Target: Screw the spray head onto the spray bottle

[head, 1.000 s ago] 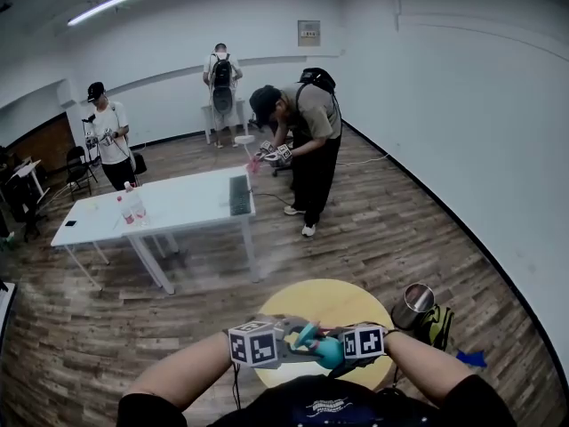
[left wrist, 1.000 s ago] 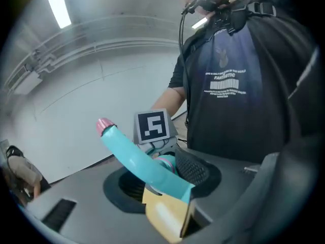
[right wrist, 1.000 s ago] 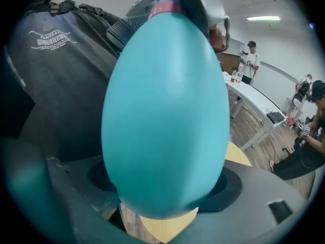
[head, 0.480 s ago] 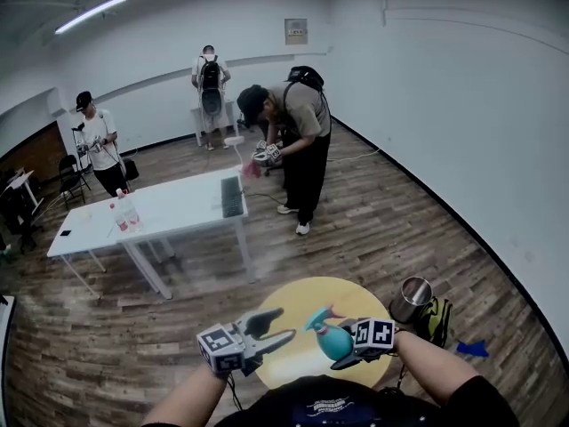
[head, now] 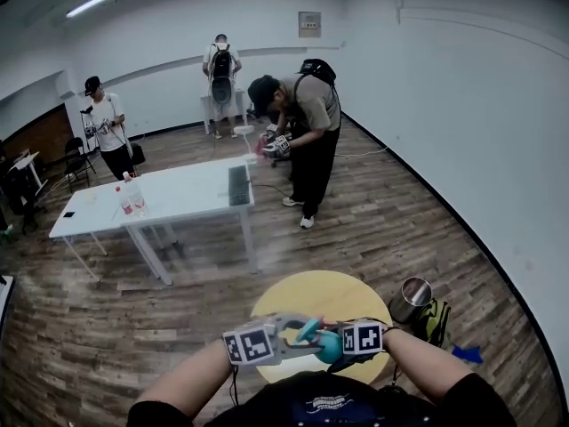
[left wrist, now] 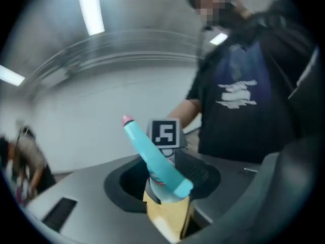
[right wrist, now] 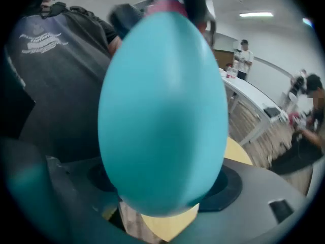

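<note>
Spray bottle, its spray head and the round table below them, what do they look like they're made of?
The spray bottle looks like plastic: a smooth teal egg-shaped body with a soft, even sheen. The spray head is probably moulded plastic too, in the same teal with a pink nozzle tip. The round table has a flat yellow top with no visible grain, perhaps painted or laminated board; the look leaves it open.

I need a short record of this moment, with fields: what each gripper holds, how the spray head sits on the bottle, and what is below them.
left gripper: jaws closing, spray head between them
right gripper: shut on the teal spray bottle, around its round body
spray head: sits on the bottle's neck, pink-tipped nozzle tilted; how far screwed on cannot be told
bottle position: held in the air, not resting on anything
below: round yellow table
</note>
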Demonstrator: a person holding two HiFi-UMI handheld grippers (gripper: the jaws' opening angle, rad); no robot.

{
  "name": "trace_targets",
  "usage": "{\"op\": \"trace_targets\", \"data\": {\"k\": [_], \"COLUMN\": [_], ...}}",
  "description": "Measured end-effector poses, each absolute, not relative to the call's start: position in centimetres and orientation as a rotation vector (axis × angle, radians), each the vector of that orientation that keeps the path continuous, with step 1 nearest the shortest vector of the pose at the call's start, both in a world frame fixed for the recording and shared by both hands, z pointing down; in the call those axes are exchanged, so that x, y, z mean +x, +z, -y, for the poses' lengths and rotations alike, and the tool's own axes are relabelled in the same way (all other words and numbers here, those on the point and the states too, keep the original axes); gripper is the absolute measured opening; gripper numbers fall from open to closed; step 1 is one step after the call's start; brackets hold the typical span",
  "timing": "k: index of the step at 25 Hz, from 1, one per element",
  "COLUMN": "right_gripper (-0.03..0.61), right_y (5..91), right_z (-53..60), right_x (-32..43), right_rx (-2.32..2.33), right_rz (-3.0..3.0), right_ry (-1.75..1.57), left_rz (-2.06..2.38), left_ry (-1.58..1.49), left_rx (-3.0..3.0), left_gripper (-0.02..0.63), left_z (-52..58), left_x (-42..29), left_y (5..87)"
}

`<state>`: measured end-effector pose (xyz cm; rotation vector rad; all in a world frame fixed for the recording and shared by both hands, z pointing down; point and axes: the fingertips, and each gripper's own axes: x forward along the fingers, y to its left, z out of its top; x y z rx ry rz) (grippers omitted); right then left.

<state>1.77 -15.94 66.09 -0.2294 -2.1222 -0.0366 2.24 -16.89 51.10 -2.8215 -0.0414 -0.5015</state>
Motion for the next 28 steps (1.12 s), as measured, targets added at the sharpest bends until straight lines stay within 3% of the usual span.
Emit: {"op": "trace_targets", "data": {"k": [6,10,14,17,20,23,28], "right_gripper": [0.425,0.425,0.423,0.425,0.425,0.425,0.425], "right_y": [65.9,65.8,65.0,65.0,65.8,66.1,65.6], "right_z": [13.4,14.1,14.4,14.9,15.2,15.2,15.3], "right_x": [1.8,2.2,2.9,4.1,5.5,5.5,2.9], "right_rx": [-0.356,-0.345,-0.297,-0.228,-0.189,-0.197,-0.263], "right_rz": [2.092,2.11,2.196,2.248,2.246,2.218,2.172], "right_ry": [-0.092,-0.058,0.055,0.121,0.15,0.118,0.011], "left_rz": [0.262,0.199,-0.205,-0.583,-0.824,-0.706,-0.164], "left_ry": [-0.623,-0.564,-0.219,0.261,0.632,0.452,-0.285], "left_rx": [-2.509,-2.642,-2.956,-3.201,-3.31,-3.326,-3.134], "left_gripper": [0.19,0.192,0.258,0.336,0.362,0.364,0.364], "left_z": [13.8,14.7,17.6,20.4,22.0,21.7,18.5], "left_x": [2.3,2.7,0.0,-6.3,-11.9,-10.1,0.9], "left_y": [51.6,51.3,49.8,48.7,47.7,47.5,50.1]}}
